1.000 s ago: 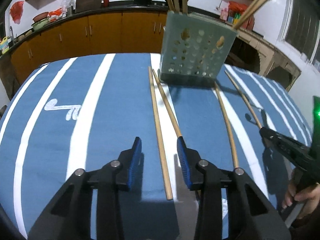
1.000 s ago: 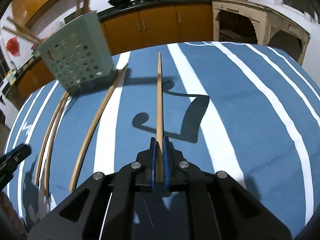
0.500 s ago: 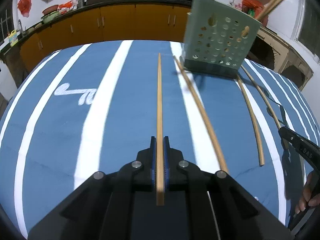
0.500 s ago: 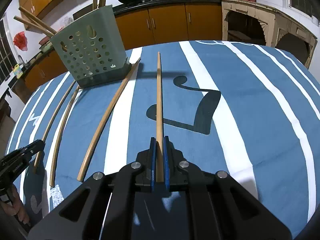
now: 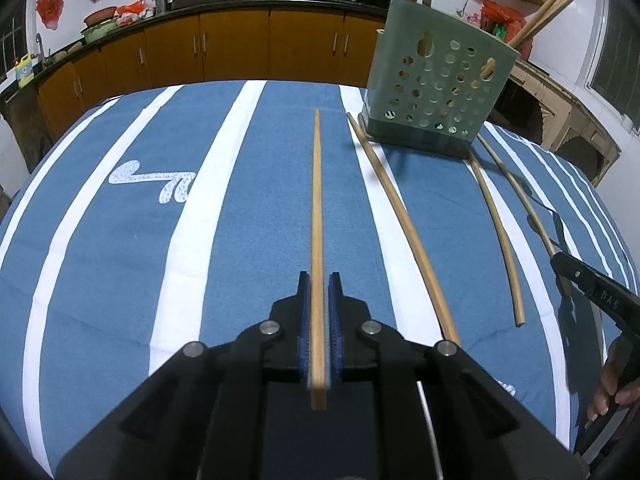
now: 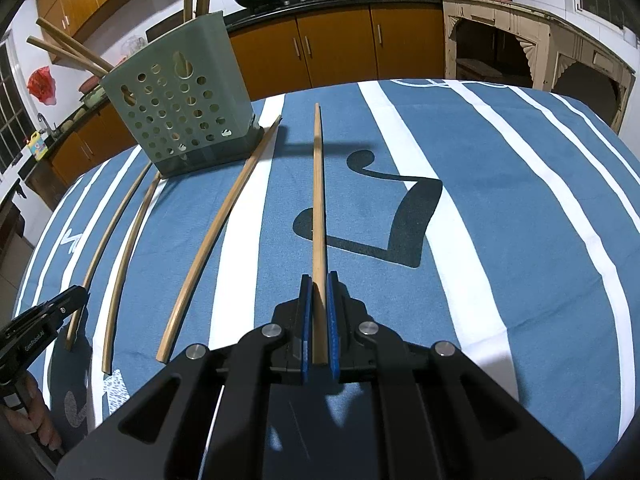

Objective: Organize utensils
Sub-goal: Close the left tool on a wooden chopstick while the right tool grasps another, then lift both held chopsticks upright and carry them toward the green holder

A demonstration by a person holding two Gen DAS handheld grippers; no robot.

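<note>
My left gripper (image 5: 319,280) is shut on a wooden chopstick (image 5: 317,208) that points forward above the blue striped cloth. My right gripper (image 6: 318,280) is shut on another chopstick (image 6: 318,192), also lifted and pointing forward. A green perforated utensil holder (image 5: 436,80) stands at the far right in the left wrist view and at the far left in the right wrist view (image 6: 180,108), with several chopsticks sticking out of it. Three loose chopsticks (image 5: 404,224) lie on the cloth between the grippers.
The table carries a blue cloth with white stripes (image 5: 120,240). Orange kitchen cabinets (image 5: 240,52) with pans on the counter run along the far wall. The right gripper shows at the edge of the left wrist view (image 5: 592,292).
My left gripper was open around a lying chopstick, then shut on it and lifted it. The holder now sits further right in its view. My right gripper kept its chopstick and rose slightly.
</note>
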